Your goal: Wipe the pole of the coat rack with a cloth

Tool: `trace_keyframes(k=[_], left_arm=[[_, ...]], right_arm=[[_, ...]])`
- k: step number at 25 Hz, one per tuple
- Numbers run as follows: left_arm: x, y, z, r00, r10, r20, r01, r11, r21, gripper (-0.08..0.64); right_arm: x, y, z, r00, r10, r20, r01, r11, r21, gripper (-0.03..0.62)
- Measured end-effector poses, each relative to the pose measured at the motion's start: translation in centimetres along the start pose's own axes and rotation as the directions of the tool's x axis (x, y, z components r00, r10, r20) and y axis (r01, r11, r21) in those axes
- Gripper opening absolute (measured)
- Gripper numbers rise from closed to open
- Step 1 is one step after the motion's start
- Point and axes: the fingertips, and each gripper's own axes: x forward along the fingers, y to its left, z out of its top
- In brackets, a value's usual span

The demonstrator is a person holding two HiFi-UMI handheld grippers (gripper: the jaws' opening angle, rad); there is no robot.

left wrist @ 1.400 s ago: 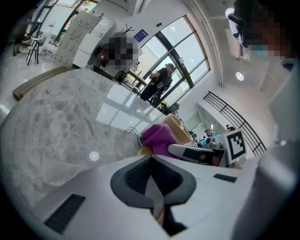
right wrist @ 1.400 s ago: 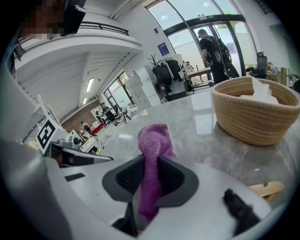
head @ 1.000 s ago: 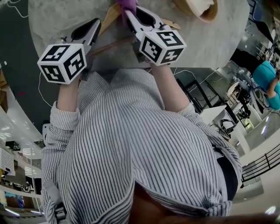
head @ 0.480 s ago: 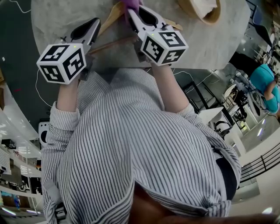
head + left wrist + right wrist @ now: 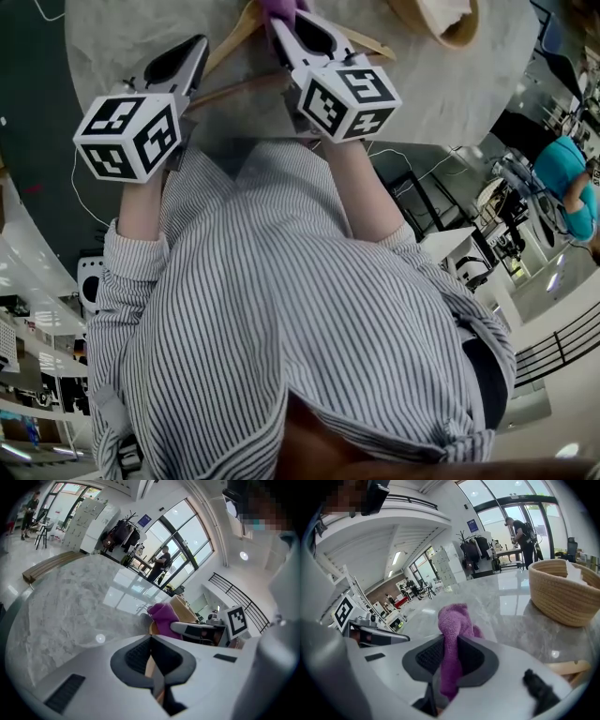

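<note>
Cloth [image 5: 451, 630] — purple, pinched in right gripper [image 5: 449, 660] jaws, nudged slightly along wooden pole [image 5: 239, 89]; left gripper [image 5: 152, 656] jaws clamped on pole — wiping barely advanced.

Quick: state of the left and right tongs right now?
Left tongs: closed on a wooden bar.
Right tongs: closed on the purple cloth.

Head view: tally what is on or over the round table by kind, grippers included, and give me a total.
Grippers: 2 (left gripper, right gripper)
Purple cloth: 1
Wooden hanger: 1
Woven basket: 1
Total: 5
</note>
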Motion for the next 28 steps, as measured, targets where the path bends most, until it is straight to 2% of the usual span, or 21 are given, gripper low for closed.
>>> trace_keyframes(k=[3, 9, 17, 28], left_arm=[[0.0, -0.1, -0.3, 1.0, 0.004, 0.0, -0.004, 1.0, 0.011, 0.011], [-0.6, -0.1, -1.7, 1.0, 0.021, 0.013, -0.02, 0.999, -0.031, 0.011], [-2.0, 0.7, -3.2, 0.997, 0.067, 0.035, -0.066, 0.997, -0.045, 0.011], [-4.5, 2.0, -5.9, 0.987, 0.139, 0.085, -0.128, 0.983, -0.131, 0.011]], right_arm=[[0.1, 0.3, -0.3, 1.0, 0.011, -0.006, -0.011, 1.0, -0.003, 0.081], [0.0, 1.0, -1.0, 0.999, 0.043, -0.018, -0.043, 0.999, -0.014, 0.081], [0.2, 2.7, -1.9, 0.995, 0.091, -0.041, -0.092, 0.995, -0.038, 0.081], [0.2, 5.6, -4.1, 0.984, 0.159, -0.084, -0.166, 0.983, -0.075, 0.081]])
